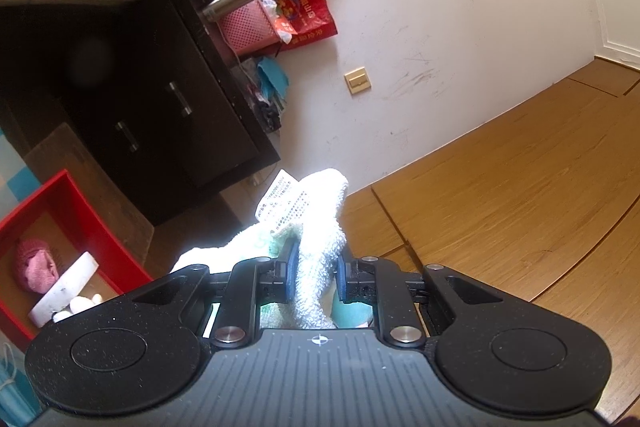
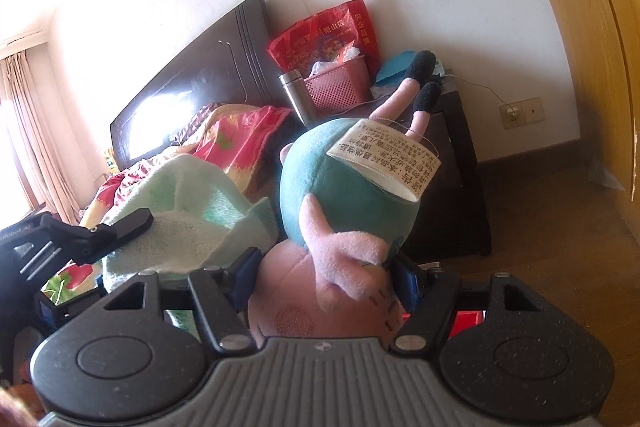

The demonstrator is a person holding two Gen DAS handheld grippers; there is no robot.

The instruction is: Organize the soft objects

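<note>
Right claw (image 2: 320,277) clamped on upside-down pig plush (image 2: 340,211), left claw (image 1: 314,277) pinching pale green towel (image 1: 316,227) aloft: mid-carry, probably; next, lowering both into red box (image 1: 92,211) on floor.
</note>
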